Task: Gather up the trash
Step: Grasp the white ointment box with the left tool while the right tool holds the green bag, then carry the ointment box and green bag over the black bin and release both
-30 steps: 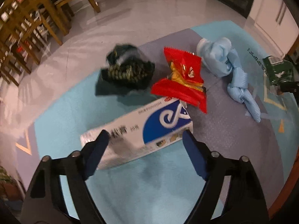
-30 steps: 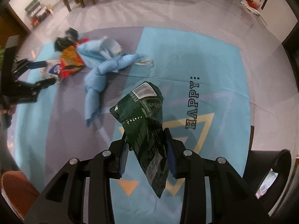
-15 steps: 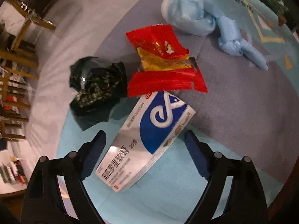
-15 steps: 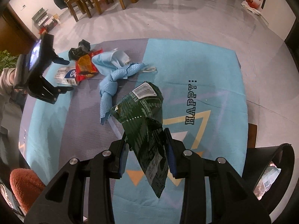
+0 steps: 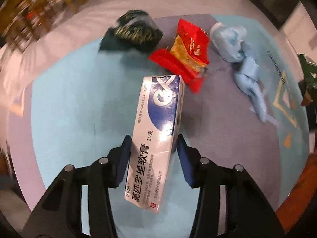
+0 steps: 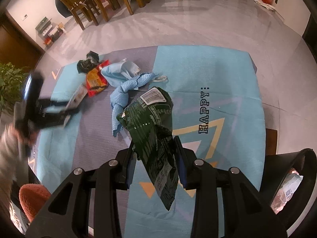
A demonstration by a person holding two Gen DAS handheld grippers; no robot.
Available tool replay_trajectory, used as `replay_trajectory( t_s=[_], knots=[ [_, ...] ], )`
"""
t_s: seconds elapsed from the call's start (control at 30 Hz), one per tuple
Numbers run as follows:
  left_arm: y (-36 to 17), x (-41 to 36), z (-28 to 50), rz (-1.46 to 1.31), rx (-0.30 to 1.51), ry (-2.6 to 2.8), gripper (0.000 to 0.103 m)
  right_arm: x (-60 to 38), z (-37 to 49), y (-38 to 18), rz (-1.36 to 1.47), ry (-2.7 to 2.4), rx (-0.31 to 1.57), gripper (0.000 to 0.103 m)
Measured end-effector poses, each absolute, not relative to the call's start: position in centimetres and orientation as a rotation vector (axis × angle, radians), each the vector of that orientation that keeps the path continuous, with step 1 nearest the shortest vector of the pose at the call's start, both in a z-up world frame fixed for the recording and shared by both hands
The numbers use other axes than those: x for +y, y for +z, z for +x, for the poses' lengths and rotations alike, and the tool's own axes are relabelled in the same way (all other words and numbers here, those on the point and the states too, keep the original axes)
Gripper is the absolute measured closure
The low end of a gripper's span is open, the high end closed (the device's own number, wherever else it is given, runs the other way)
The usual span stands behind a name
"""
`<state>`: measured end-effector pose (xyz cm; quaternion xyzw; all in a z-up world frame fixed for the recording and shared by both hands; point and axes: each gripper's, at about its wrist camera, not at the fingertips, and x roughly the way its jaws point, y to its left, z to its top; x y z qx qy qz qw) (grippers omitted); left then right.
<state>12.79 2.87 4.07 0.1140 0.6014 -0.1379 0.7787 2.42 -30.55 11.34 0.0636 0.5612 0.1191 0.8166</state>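
Observation:
A white and blue medicine box (image 5: 160, 109) stands lengthwise between the pads of my left gripper (image 5: 153, 142), whose jaws are closing; both pads touch its sides and it is tilted off the rug. Beyond it lie a red snack wrapper (image 5: 188, 57), a crumpled dark bag (image 5: 136, 32) and a light blue cloth (image 5: 237, 49). My right gripper (image 6: 155, 144) is shut on a dark green snack bag (image 6: 152, 119), held above the rug. In the right wrist view the left gripper (image 6: 65, 109) shows blurred at the left with the box (image 6: 78, 96).
The trash lies on a blue and purple rug (image 6: 198, 69) on a glossy floor. A black bin (image 6: 305, 156) with packets inside stands at the lower right. Wooden chairs (image 6: 89, 4) are at the back, a plant (image 6: 10, 79) at the left, a fuzzy orange thing (image 6: 33, 198) near me.
My left gripper rolled and its jaws closed onto the medicine box, which now points away between the pads and is tilted up. The right gripper holds the green bag as before.

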Motion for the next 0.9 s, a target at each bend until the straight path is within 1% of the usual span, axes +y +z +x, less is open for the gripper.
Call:
replay_trajectory(
  t_s=[0.13, 0.23, 0.37, 0.47, 0.63, 0.9],
  knots=[
    [4.1, 4.4, 8.8, -0.025, 1.386, -0.204, 0.06, -30.2, 2.0, 11.3, 0.144, 0.267, 1.194, 0.067],
    [5.8, 3.8, 5.1, -0.105, 1.315, -0.219, 0.06, -29.7, 1.5, 11.6, 0.15, 0.272, 1.185, 0.067],
    [9.6, 3.1, 1.4, -0.293, 1.172, -0.261, 0.06, -29.2, 0.5, 12.4, 0.151, 0.259, 1.147, 0.067],
    [11.2, 2.2, -0.6, -0.408, 1.094, -0.293, 0.06, -29.1, -0.6, 12.9, 0.144, 0.228, 1.114, 0.067],
    [11.3, -1.3, -1.9, -0.584, 1.075, -0.412, 0.06, -29.6, -2.0, 14.6, 0.096, 0.179, 1.035, 0.067],
    [15.8, -9.4, -1.4, -0.499, 0.978, -0.566, 0.059, -36.2, -4.0, 19.3, 0.162, 0.027, 0.871, 0.067]
  ],
)
